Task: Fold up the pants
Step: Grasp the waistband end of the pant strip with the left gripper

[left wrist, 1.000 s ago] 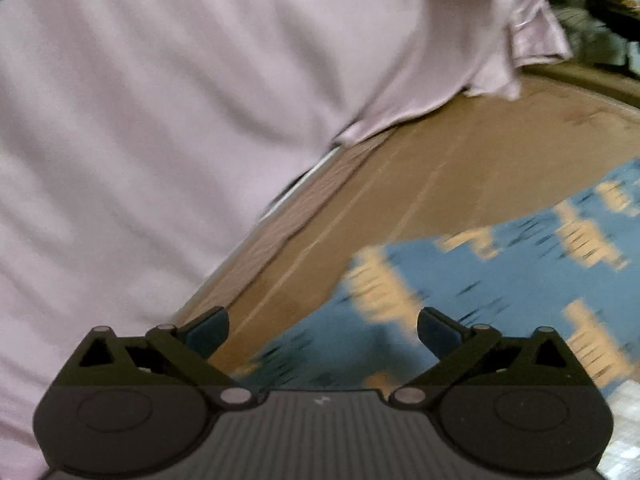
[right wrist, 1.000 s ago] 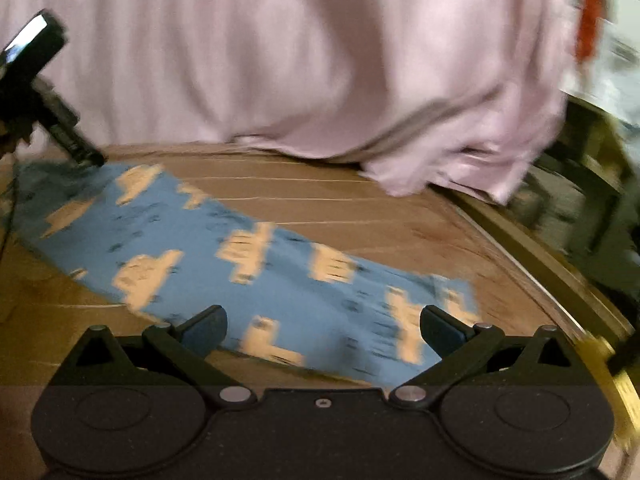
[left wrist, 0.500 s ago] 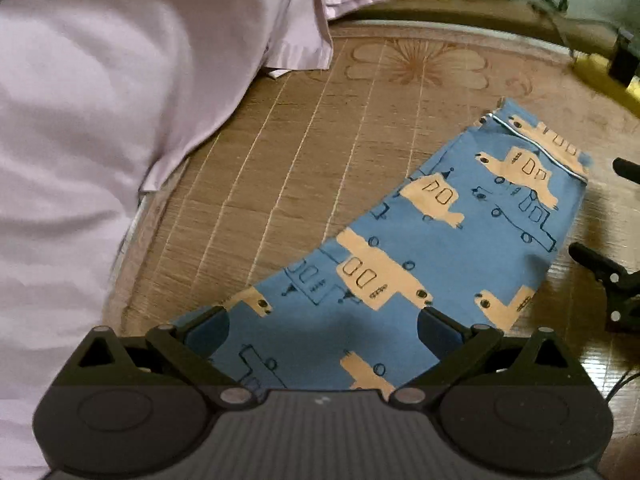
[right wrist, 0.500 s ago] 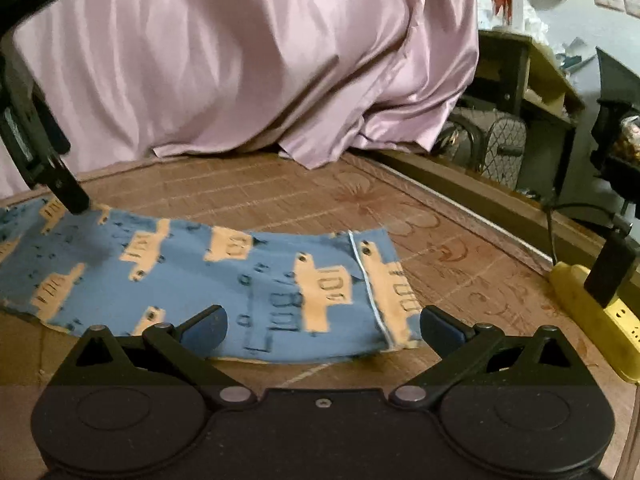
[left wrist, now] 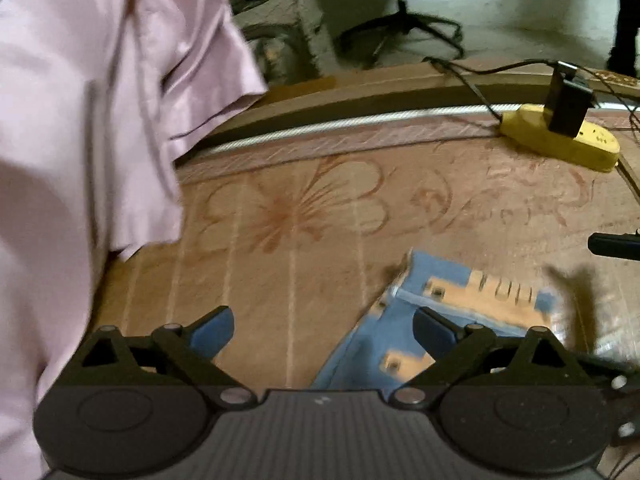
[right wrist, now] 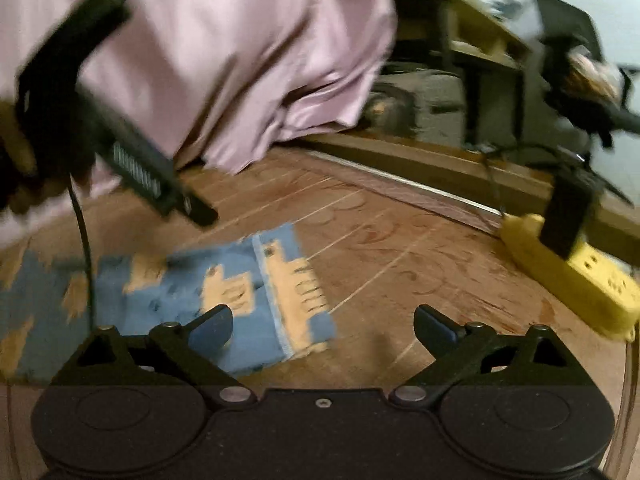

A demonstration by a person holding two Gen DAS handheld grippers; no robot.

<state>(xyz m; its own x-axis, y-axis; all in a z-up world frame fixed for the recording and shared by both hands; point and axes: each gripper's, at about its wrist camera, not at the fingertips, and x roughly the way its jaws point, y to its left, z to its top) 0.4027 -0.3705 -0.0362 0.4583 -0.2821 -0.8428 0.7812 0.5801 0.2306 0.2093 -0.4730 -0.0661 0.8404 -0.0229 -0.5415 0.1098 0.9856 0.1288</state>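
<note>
Pants flat on the mat, both grippers empty, fold not yet begun.

The pants (right wrist: 224, 296) lie spread on the mat (left wrist: 304, 216), cuff end with its pale hem toward the yellow power strip (right wrist: 576, 276), the rest running off to the left under the pink cloth (right wrist: 224, 60). No crease across them shows, though blur hides detail, so the folding looks wholly ahead. The left gripper (left wrist: 322, 326) and right gripper (right wrist: 322, 322) both hover just above the cuff, fingers spread wide and gripping nothing. Likely next: pinch the two cuff corners.
</note>
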